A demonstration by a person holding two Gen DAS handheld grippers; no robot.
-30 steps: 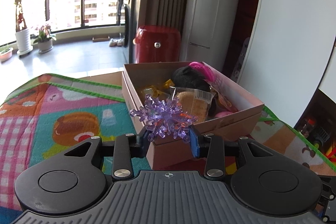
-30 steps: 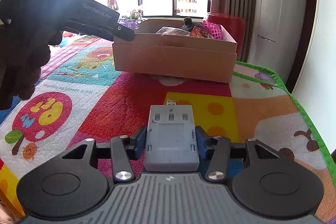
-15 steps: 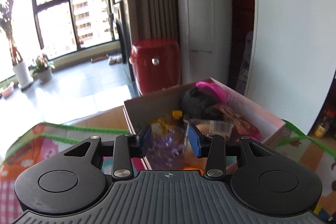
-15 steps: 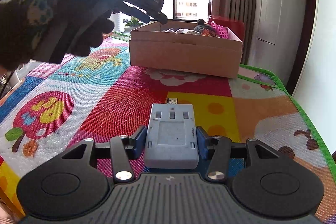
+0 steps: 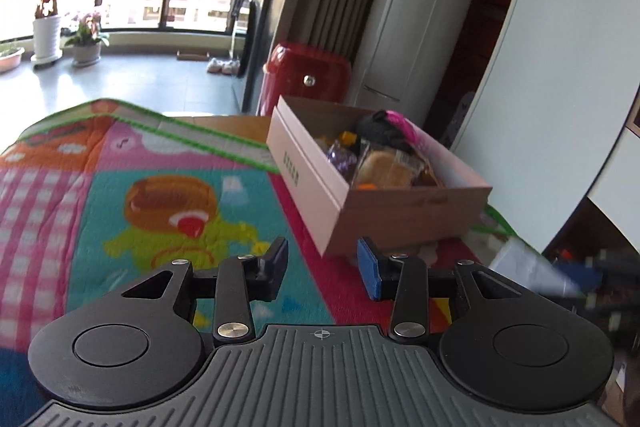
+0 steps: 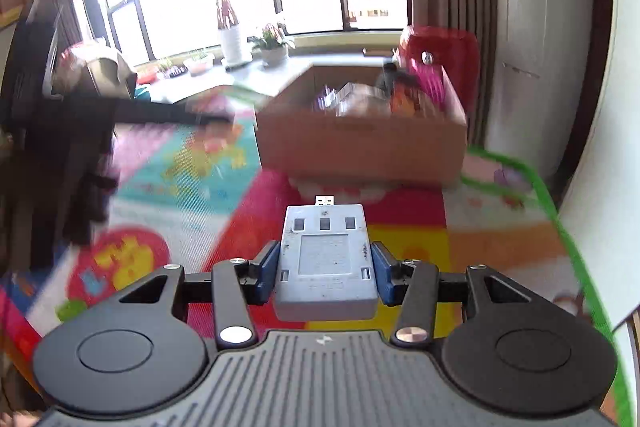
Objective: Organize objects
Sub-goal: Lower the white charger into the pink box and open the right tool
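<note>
My left gripper (image 5: 322, 259) hangs open over the colourful mat (image 5: 120, 195), nothing between its blue pads. It sits short of the near corner of the cardboard box (image 5: 304, 171). A purple snowflake ornament (image 5: 342, 157) lies inside that box among wrapped snacks, a black item and a pink one. My right gripper (image 6: 326, 261) is shut on a grey flat USB device (image 6: 324, 227), pads pressing its two sides, plug pointing ahead at the box (image 6: 360, 147). The left gripper's arm (image 6: 120, 109) shows as a dark blur at the left of the right wrist view.
A red bin (image 5: 308, 75) stands on the floor behind the box. A white wall panel (image 5: 560, 67) rises close on the right. The mat's green border (image 6: 552, 203) marks its right edge. Potted plants (image 5: 86, 43) stand by the far window.
The left gripper carried the purple snowflake over the box, let it go inside, then drew back toward the left, empty. The right gripper rose a little with the grey device.
</note>
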